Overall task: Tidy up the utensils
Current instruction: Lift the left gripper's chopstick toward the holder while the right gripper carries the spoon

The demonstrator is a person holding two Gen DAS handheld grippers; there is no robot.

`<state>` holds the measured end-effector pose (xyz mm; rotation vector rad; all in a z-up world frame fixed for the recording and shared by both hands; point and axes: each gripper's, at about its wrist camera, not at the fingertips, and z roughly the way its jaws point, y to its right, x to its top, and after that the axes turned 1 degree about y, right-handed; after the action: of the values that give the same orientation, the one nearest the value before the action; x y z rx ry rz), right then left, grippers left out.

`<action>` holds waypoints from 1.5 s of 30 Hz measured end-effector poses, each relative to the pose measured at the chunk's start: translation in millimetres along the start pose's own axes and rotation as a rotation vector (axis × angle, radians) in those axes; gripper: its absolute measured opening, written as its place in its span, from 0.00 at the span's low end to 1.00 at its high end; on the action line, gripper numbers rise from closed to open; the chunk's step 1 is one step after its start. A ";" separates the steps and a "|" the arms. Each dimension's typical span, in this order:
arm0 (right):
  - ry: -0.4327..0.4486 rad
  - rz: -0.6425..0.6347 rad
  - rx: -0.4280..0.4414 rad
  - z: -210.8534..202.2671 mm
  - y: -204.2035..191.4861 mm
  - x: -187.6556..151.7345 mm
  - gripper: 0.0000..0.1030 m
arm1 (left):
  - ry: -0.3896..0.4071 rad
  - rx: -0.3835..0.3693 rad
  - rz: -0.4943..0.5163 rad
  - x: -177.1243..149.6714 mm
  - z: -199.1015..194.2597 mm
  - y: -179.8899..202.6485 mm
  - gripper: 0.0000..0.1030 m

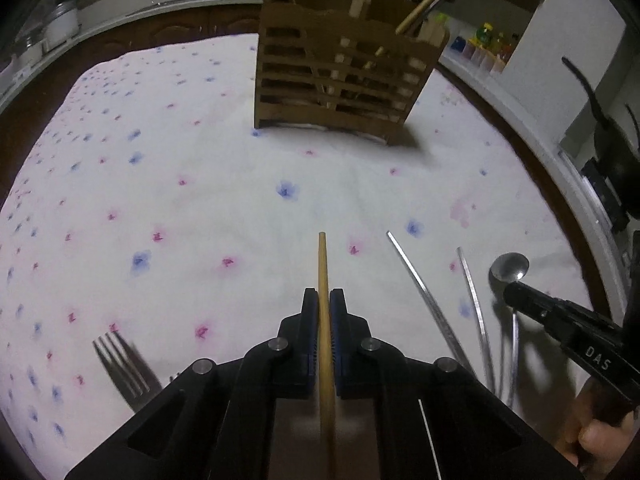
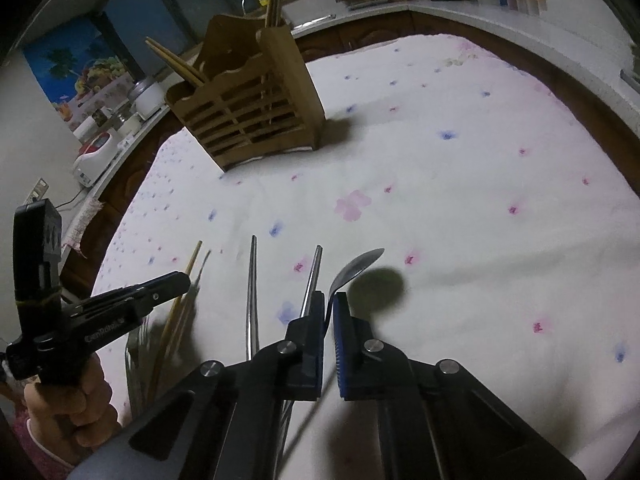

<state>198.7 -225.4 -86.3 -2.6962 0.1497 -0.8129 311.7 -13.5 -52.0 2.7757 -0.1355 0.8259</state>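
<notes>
My left gripper [image 1: 324, 294] is shut on a wooden chopstick [image 1: 322, 256], which sticks out past the fingertips over the floral cloth. The right wrist view shows that gripper [image 2: 182, 280] from the side, with the chopstick [image 2: 192, 260] in it. My right gripper [image 2: 329, 300] is shut on the handle of a metal spoon [image 2: 356, 266], bowl pointing away. The spoon [image 1: 510, 266] and right gripper [image 1: 512, 290] also show at the right of the left wrist view. A slatted wooden utensil holder [image 1: 340, 80] [image 2: 256, 108] stands at the far side with chopsticks in it.
Two metal chopsticks [image 2: 253, 280] [image 2: 314, 272] lie on the white floral tablecloth [image 2: 480, 200] between the grippers. A fork [image 1: 124, 368] lies near left. A person's hand [image 2: 68, 400] holds the left gripper. Counters with jars and appliances ring the table.
</notes>
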 end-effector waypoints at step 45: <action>0.289 -0.106 0.034 -119.9 -40.5 13.0 0.03 | 0.453 -0.154 -0.161 -68.9 -213.0 -41.7 0.04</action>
<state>143.4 -222.4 28.2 -2.5588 0.0577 -1.2236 148.5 82.7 74.5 2.3517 0.1003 1.3080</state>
